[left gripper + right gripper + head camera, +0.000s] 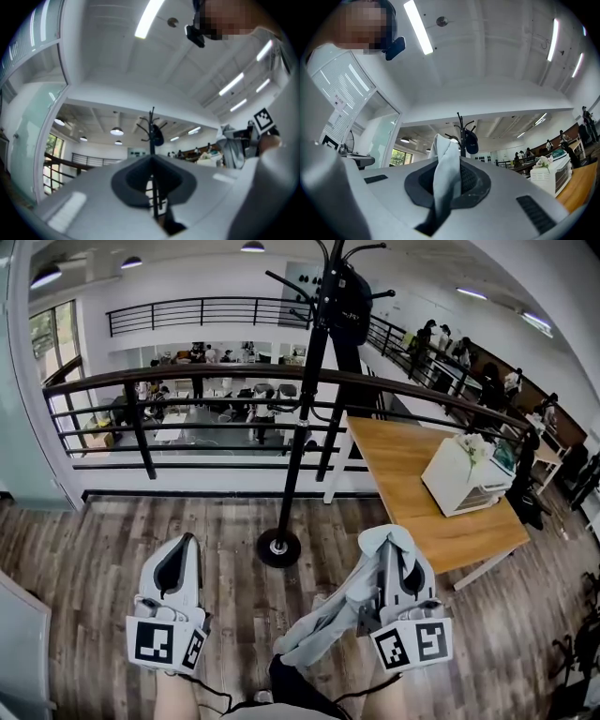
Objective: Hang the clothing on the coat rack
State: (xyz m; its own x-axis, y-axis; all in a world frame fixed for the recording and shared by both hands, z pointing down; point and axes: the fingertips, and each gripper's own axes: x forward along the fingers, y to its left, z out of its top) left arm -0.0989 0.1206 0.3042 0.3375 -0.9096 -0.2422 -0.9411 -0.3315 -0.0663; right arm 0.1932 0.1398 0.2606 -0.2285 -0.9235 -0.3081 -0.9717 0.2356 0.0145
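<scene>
The clothing (323, 629), judged soft, light and limp, is clamped between the jaws of the right gripper (390, 547). The left gripper (186, 545) is closed on nothing. A collar hold is advised.

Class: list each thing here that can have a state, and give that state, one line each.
left gripper: shut, holding nothing.
right gripper: shut on the clothing.
clothing: pinched at one end, dangling, not yet on the coat rack.
coat rack: upright on the floor, a dark item hanging near its top.
</scene>
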